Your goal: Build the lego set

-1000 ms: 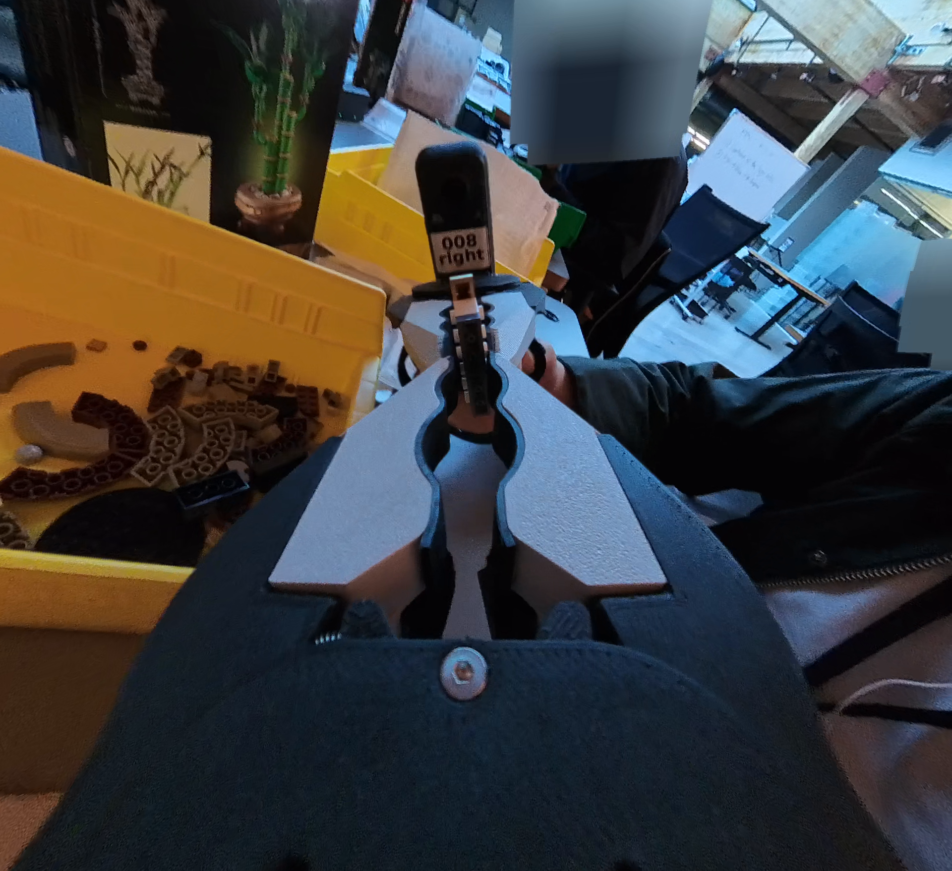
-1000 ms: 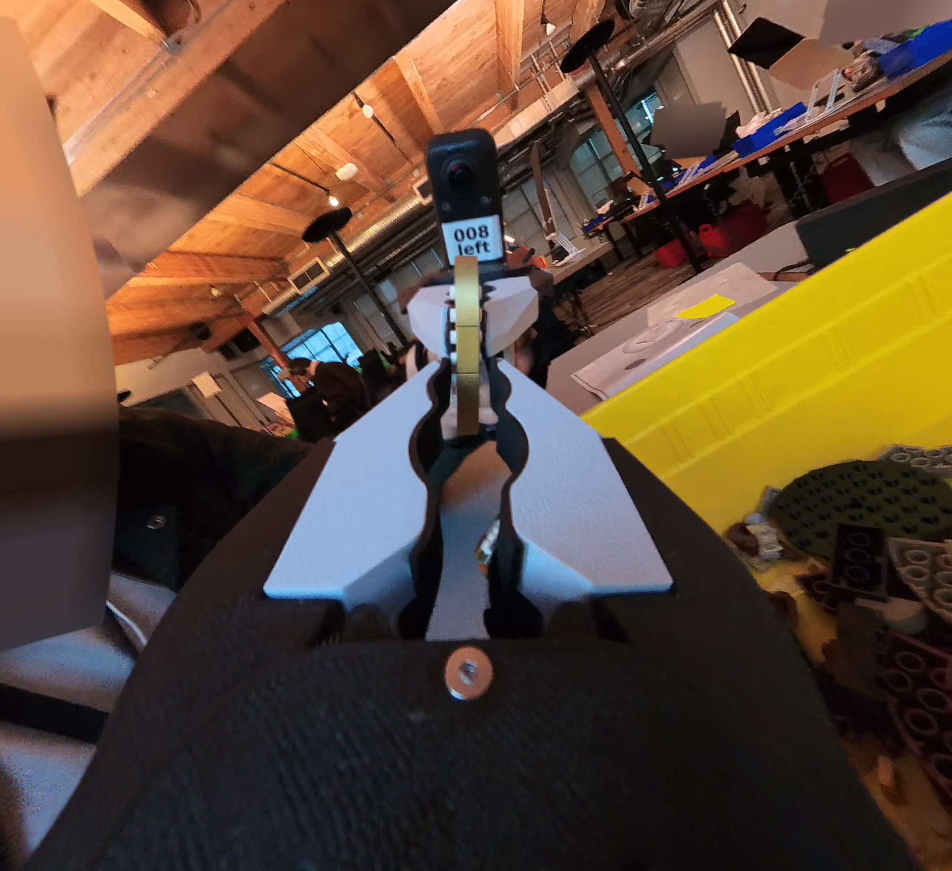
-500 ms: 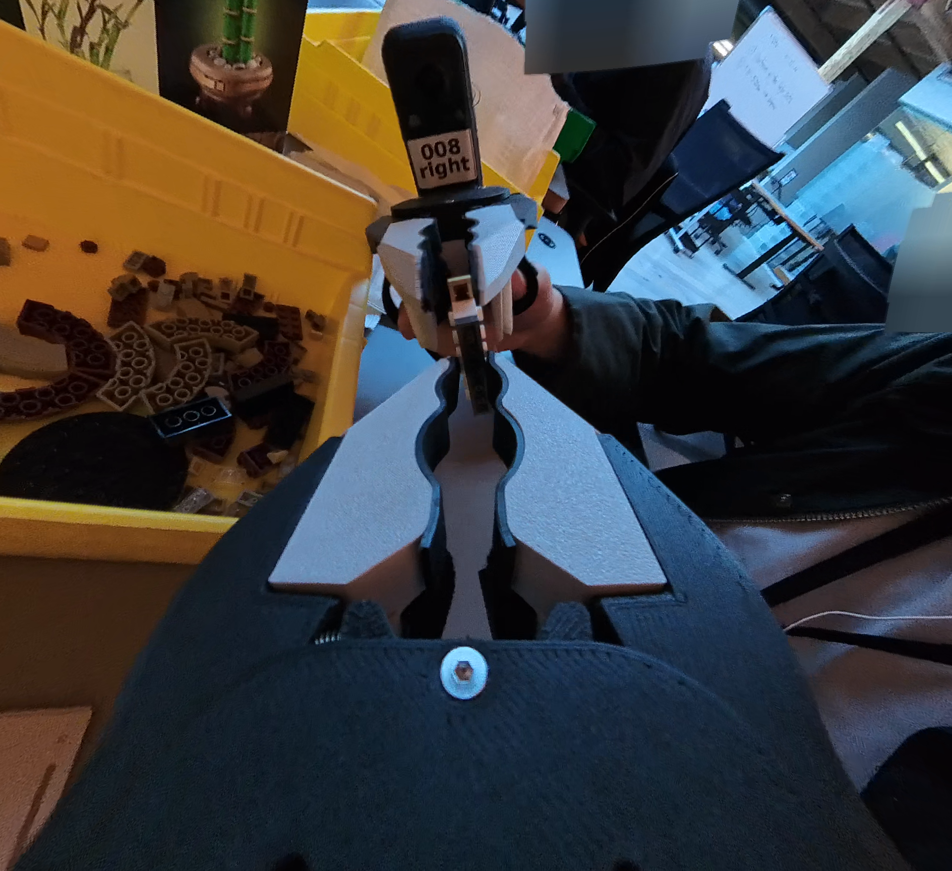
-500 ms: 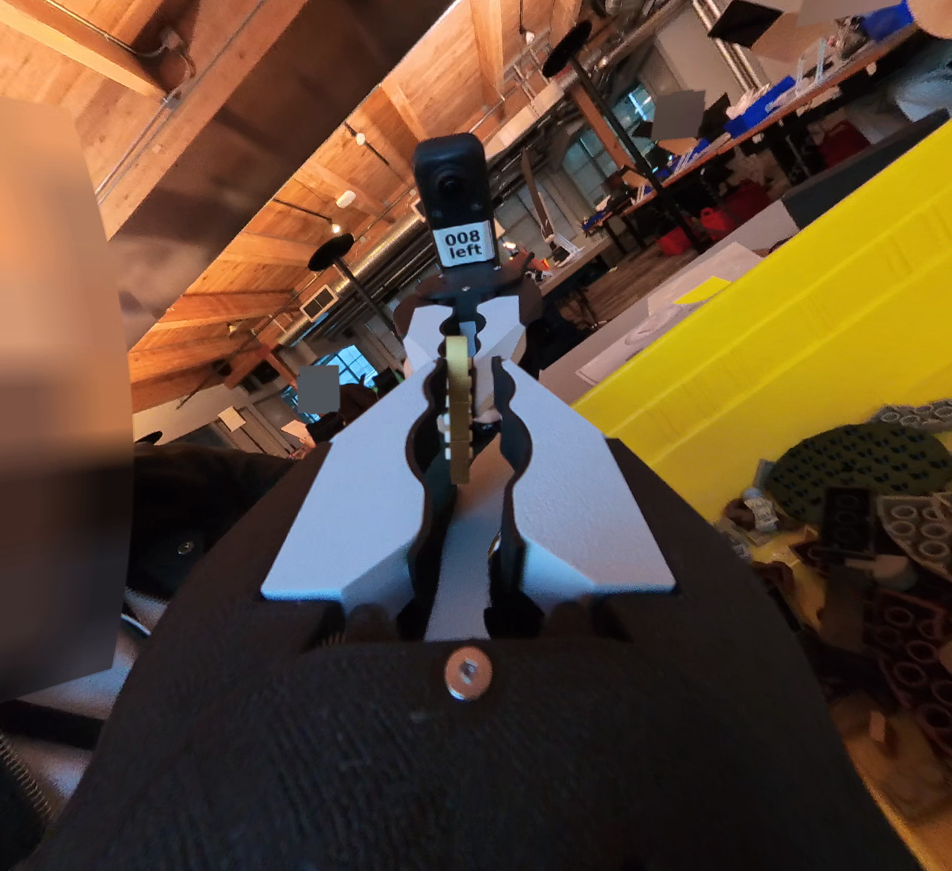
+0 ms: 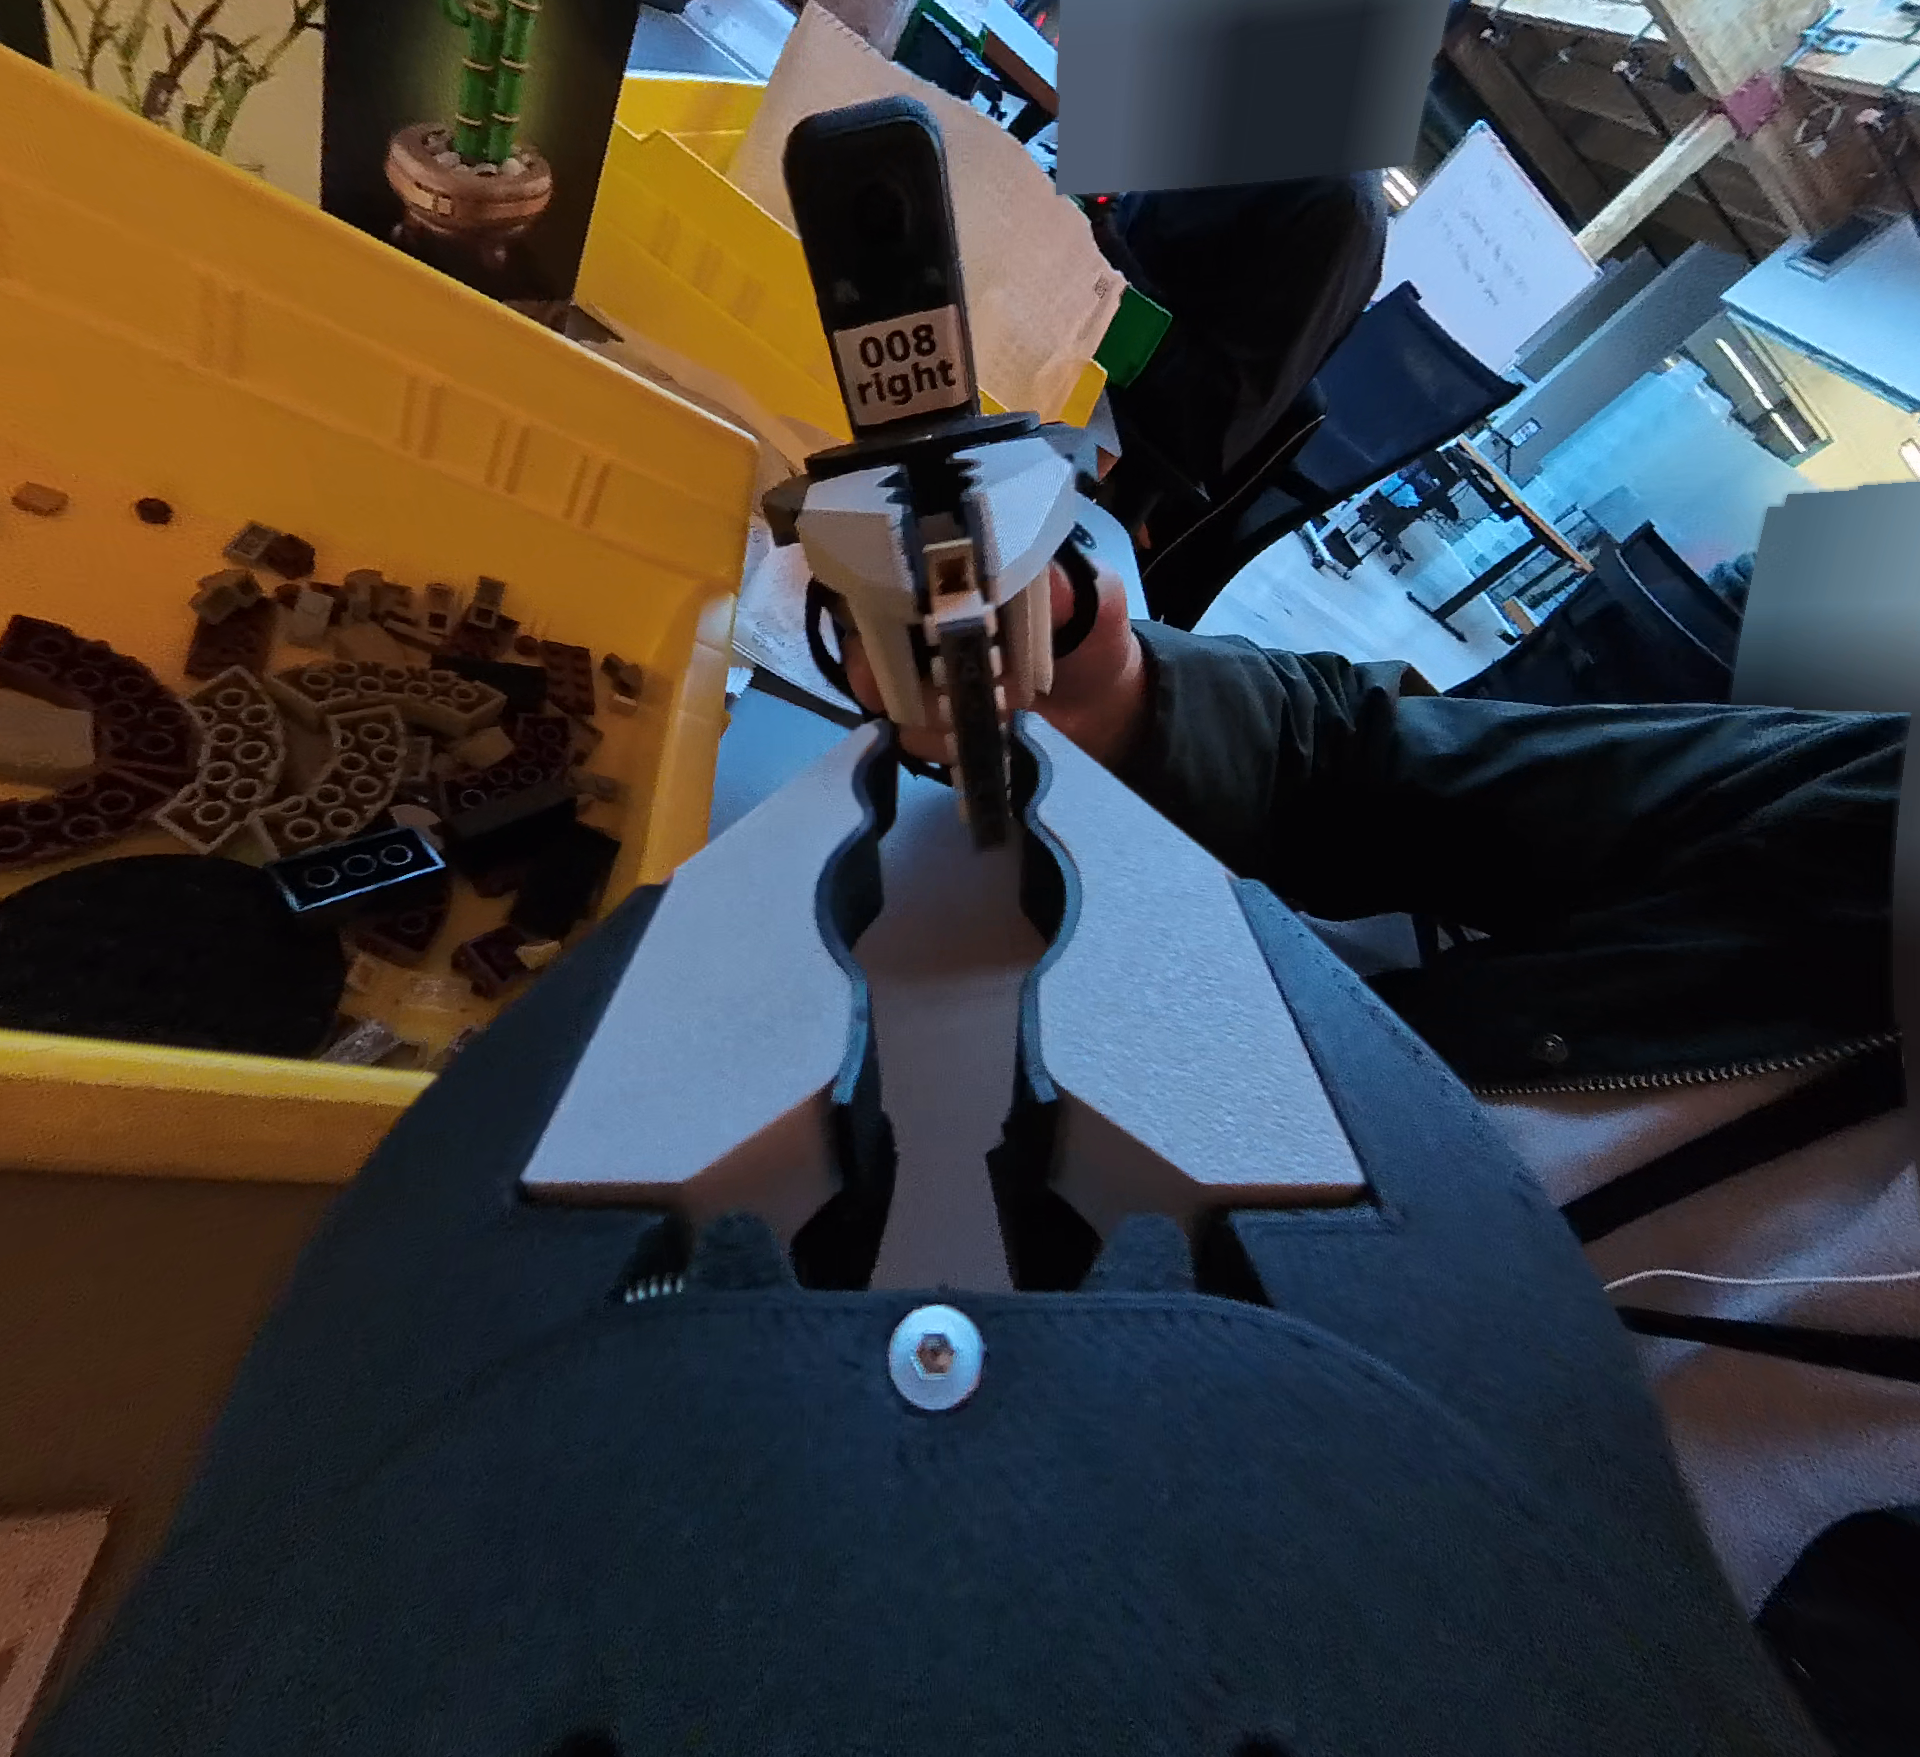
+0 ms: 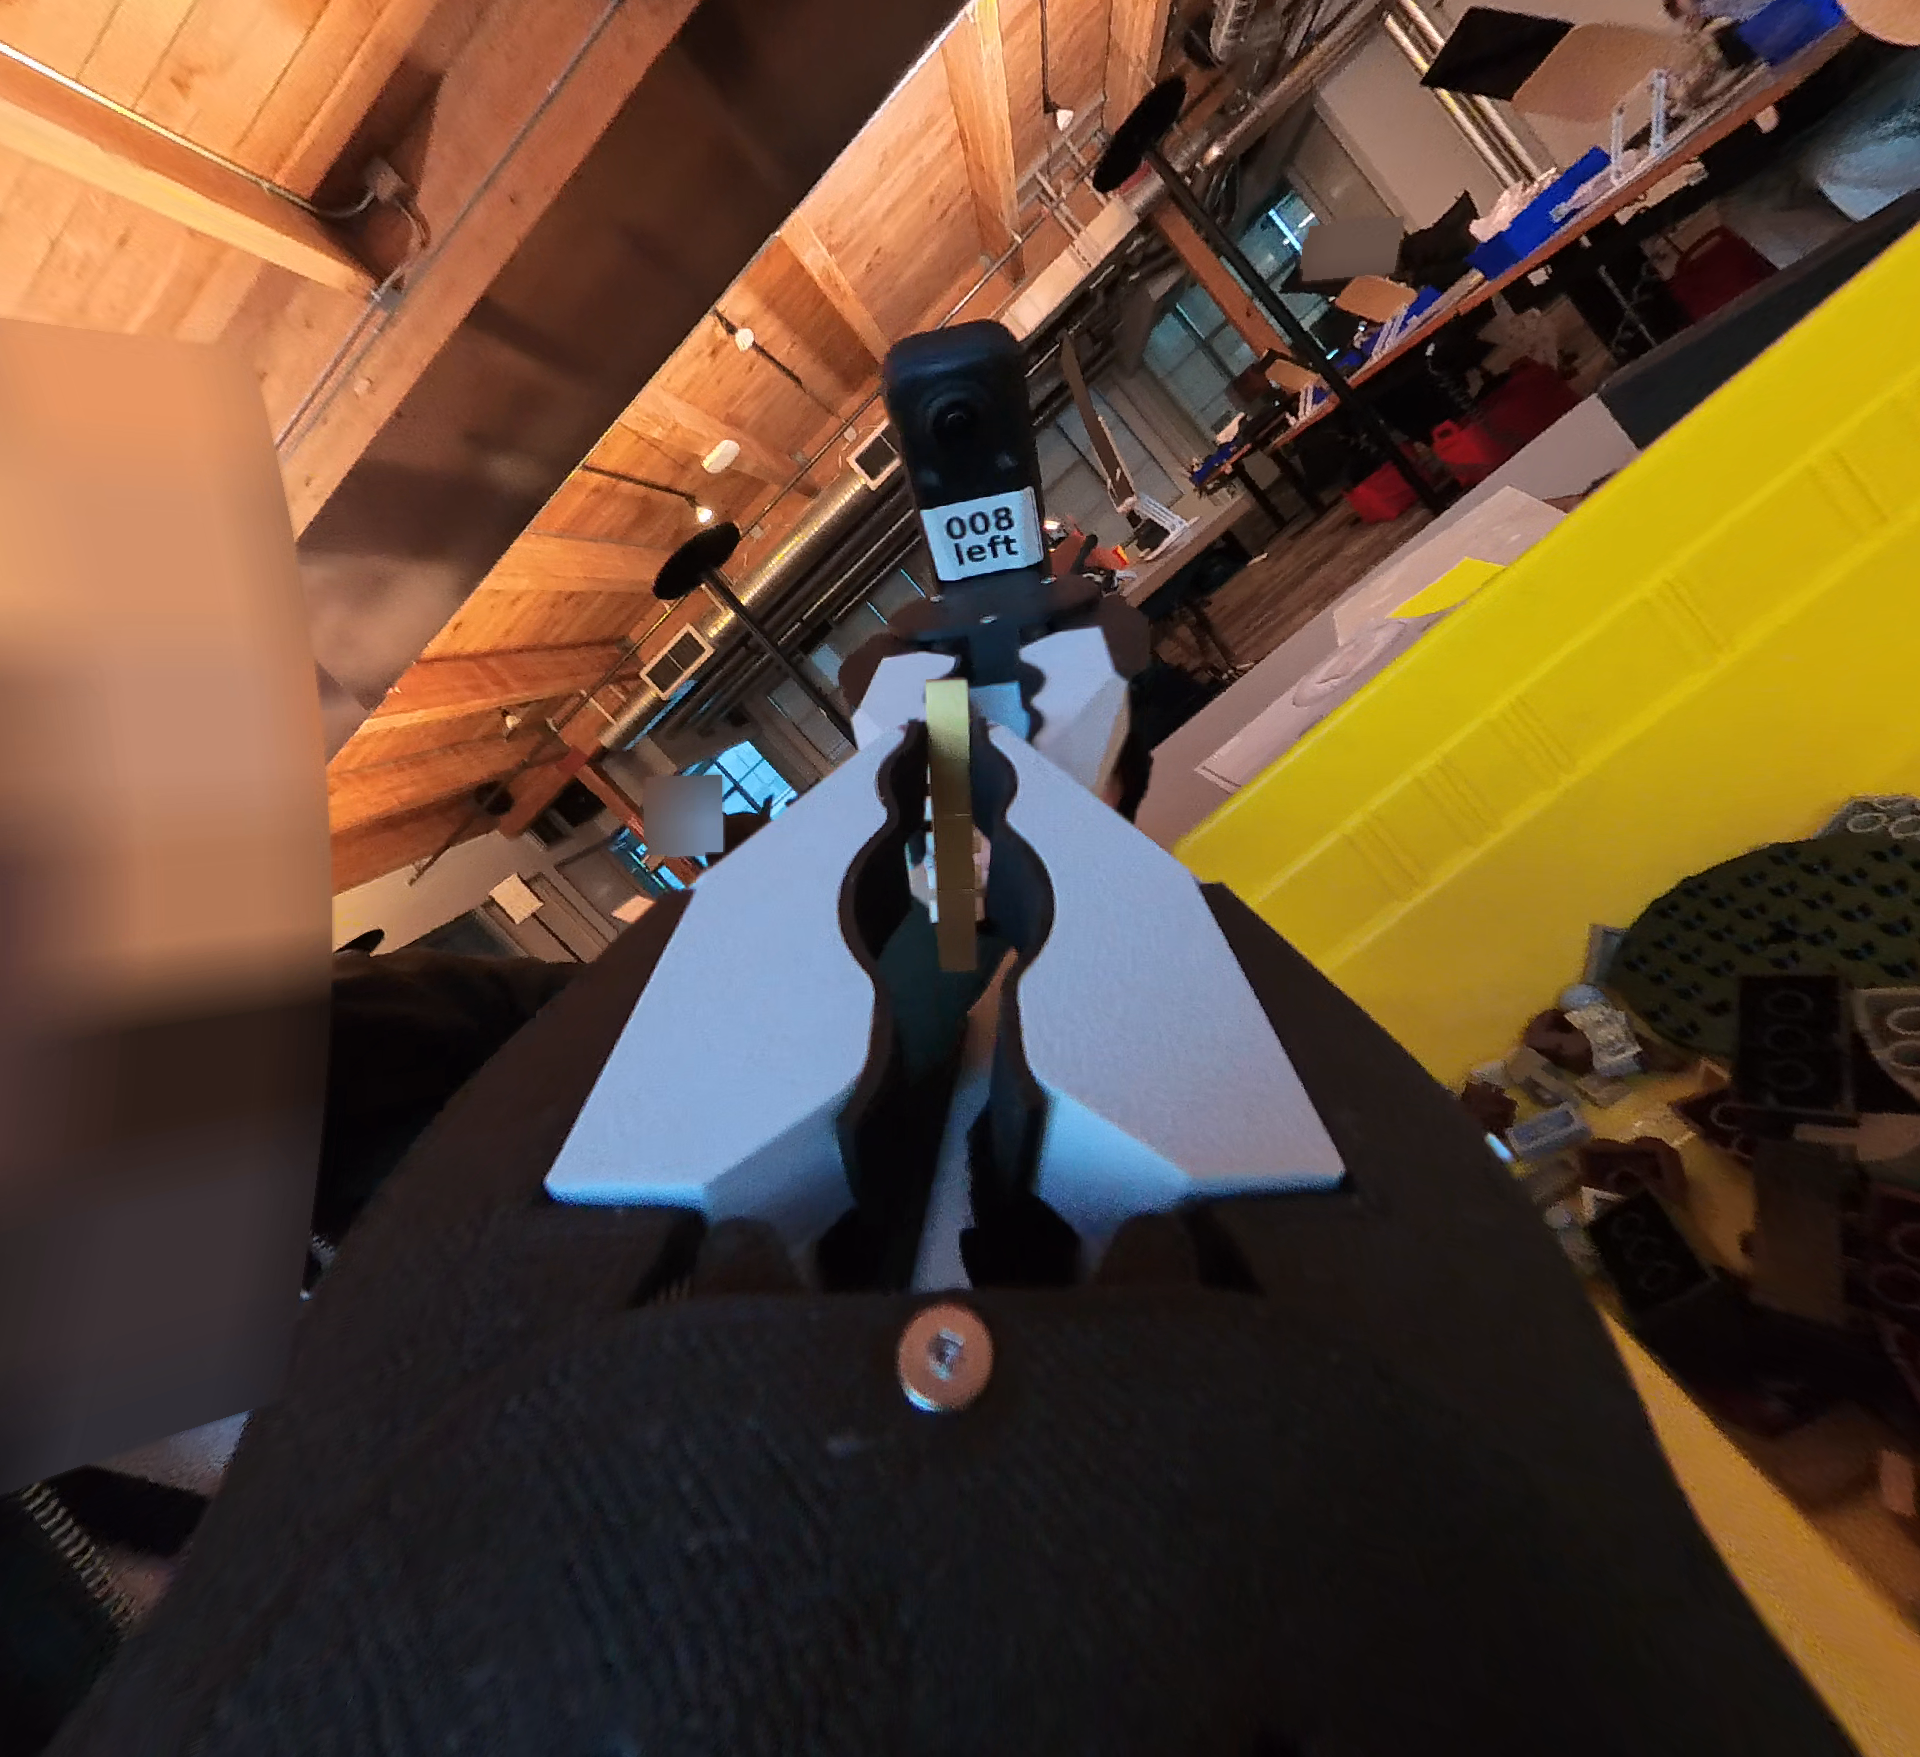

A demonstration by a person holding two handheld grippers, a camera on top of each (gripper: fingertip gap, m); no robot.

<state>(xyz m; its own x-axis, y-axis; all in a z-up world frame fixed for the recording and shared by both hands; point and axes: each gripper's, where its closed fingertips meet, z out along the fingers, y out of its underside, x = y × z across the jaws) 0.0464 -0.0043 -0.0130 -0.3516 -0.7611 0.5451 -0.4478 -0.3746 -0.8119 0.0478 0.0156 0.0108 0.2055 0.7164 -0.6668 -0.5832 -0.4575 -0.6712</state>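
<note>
While my right fingertips have drawn in over the last second, my left ones have eased a little apart, and I read that as the piece passing from left to right.

Far left sits the yellow plastic bin (image 5: 312, 419), its near wall close beside my left knuckle. The loose brown and grey curved lego bricks (image 5: 312, 751) and the black round studded plate (image 5: 156, 959) lie inside, untouched. Behind it leans the dark set box with the bamboo picture (image 5: 436, 45).

My left gripper (image 5: 954, 736) stands narrowly parted. The long thin lego strip, dark on one face and gold on the other (image 5: 977, 762), runs between the tips, close to the right-hand one, with a slit of daylight on its other side, so I judge it no longer pinched there.

Facing me, the right gripper (image 5: 940, 564) has its pads clamped on the strip's far end, where a pale small block is attached. Both tools are in mid-air, nose to nose.

Right of that, the hand (image 5: 1091, 658) and dark jacket sleeve (image 5: 1507, 824) fill the space. Open room lies straight back along each tool's own axis. Swinging left risks the bin wall.
</note>
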